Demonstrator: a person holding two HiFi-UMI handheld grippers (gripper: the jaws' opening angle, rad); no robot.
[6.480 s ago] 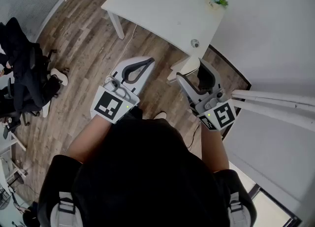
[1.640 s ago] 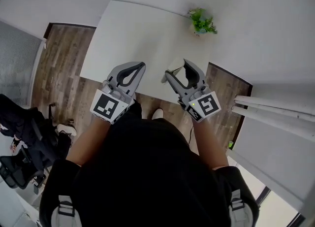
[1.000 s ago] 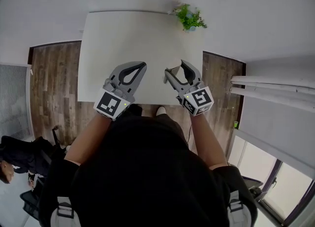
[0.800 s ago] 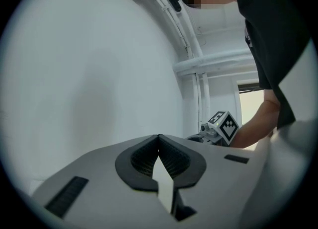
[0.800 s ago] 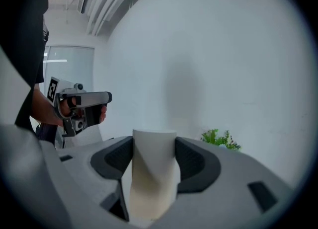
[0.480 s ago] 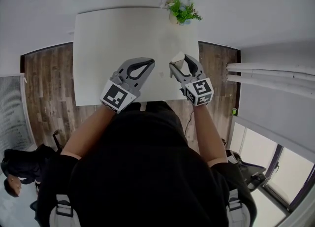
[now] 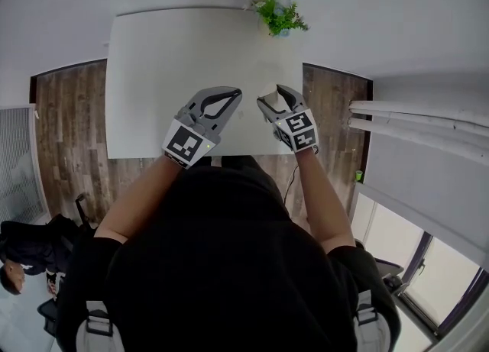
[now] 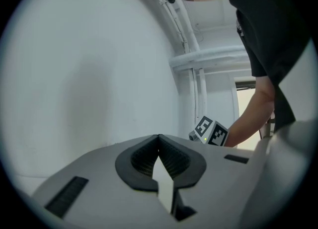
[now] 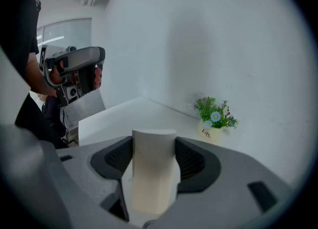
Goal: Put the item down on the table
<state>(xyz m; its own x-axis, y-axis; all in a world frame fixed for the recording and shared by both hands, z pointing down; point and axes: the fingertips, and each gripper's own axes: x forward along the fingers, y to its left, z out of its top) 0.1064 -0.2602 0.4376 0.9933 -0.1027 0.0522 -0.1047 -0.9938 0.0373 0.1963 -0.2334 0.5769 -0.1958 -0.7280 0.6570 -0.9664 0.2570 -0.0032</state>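
The right gripper (image 9: 154, 141) is clamped on a pale, upright block (image 9: 153, 173), held over the near right part of the white table (image 7: 153, 60); whether the block touches the tabletop cannot be told. The left gripper (image 8: 159, 136) has its jaws pressed together with nothing between them, over the table's near edge. A small potted plant (image 7: 279, 14) stands at the far right corner.

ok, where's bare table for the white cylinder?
Nearly all of the table is bare: from its left edge to the left gripper, and ahead of both grippers. Only the far right corner is taken, by the potted plant. The right gripper holds the white cylinder over the near right part.
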